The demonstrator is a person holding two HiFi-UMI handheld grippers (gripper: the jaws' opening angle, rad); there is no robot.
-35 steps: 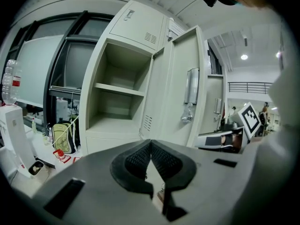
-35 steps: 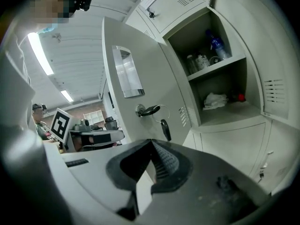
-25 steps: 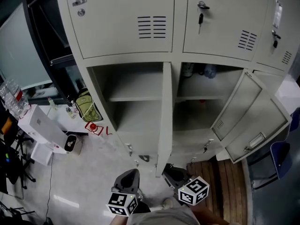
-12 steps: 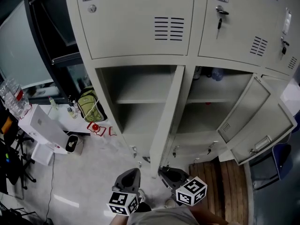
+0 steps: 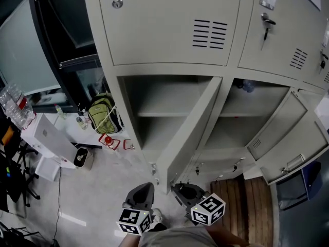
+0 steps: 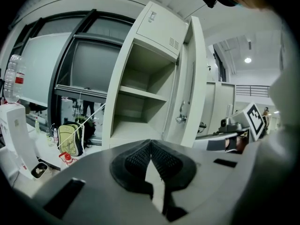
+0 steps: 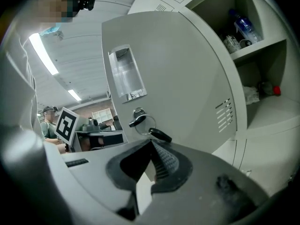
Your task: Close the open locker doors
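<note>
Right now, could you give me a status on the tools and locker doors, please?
Left tool, right tool shut, empty. Nearest door open, edge between them. Right-hand doors open. Nothing else blocking.

The floor (image 5: 103, 187) bears a green backpack (image 5: 101, 118) beside the lockers (image 5: 164, 30).

I read this as an office or lab staff area. Beige steel lockers (image 5: 169, 30) fill the upper frame, with a glass partition (image 5: 25, 50) at upper left. A backpack (image 5: 100, 118) and water bottles (image 5: 13, 104) sit at left, and tube ceiling lights (image 7: 42, 53) run overhead.
</note>
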